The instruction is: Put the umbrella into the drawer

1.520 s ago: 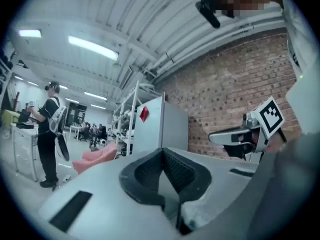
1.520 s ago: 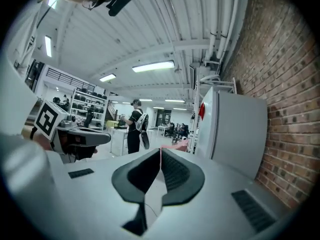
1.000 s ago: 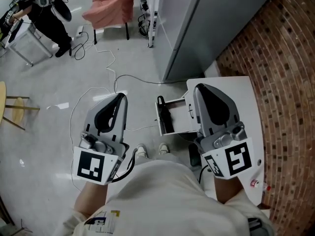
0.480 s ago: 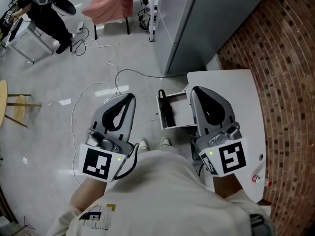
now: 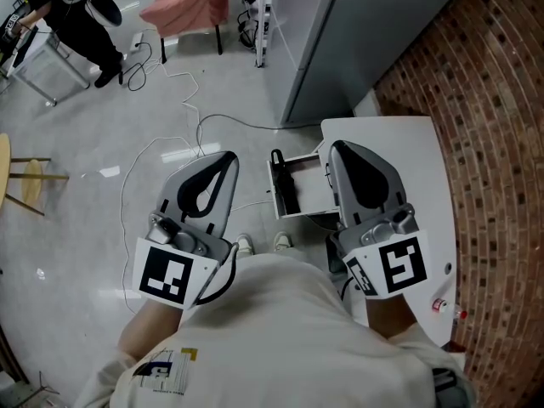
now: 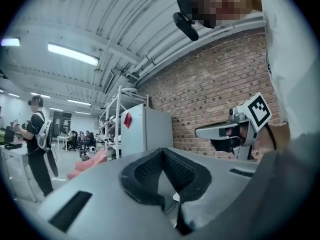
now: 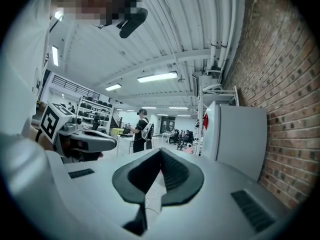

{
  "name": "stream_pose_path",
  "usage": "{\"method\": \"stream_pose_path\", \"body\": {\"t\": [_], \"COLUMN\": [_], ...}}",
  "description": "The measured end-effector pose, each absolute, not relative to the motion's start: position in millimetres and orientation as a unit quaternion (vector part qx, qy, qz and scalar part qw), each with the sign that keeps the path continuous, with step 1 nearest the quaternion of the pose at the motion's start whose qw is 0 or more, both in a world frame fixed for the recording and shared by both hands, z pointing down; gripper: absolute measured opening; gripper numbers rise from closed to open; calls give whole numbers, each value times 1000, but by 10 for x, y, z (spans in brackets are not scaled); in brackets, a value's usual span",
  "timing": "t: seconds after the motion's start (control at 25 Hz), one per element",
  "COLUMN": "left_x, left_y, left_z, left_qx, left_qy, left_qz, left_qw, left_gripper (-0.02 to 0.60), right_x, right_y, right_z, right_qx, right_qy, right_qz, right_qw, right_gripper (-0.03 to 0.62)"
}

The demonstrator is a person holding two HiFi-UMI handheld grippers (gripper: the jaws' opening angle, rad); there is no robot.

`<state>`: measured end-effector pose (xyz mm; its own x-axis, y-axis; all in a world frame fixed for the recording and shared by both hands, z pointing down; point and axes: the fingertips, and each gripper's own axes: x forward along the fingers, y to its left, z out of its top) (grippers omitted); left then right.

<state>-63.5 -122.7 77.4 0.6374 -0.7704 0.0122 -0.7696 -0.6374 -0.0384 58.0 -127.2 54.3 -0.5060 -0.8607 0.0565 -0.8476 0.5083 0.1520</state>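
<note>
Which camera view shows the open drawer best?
The head view: it looks down into the drawer, which is pulled open, with a long dark thing lying along its left side. The left gripper view and the right gripper view look out level and show none of the drawer.

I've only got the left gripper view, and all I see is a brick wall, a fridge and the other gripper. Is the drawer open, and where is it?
Observer: It's open. In the head view the drawer stands pulled out of the white table, just left of the right gripper.
Operator: Anything in it?
Observer: A long black thing lies along its left side, likely the umbrella.
Operator: Is the right gripper carrying something?
Observer: No. The right gripper view shows its jaws together with nothing between them.
</note>
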Motion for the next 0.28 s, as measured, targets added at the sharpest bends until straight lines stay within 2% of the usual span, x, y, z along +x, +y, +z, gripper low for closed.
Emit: {"method": "stream_pose_path", "body": {"t": [0.28], "left_x": [-674], "left_y": [-1177], "left_z": [707], "left_qx": [-905], "left_qy": [426], "left_qz": [-10], "left_qw": [16], "left_gripper": [9], "right_x": [543], "right_y": [-1196], "right_z": [460], "right_qx": [489], "right_qy": [-868], "right_qz": [-59], "right_qw": [63], "right_gripper": [8]}}
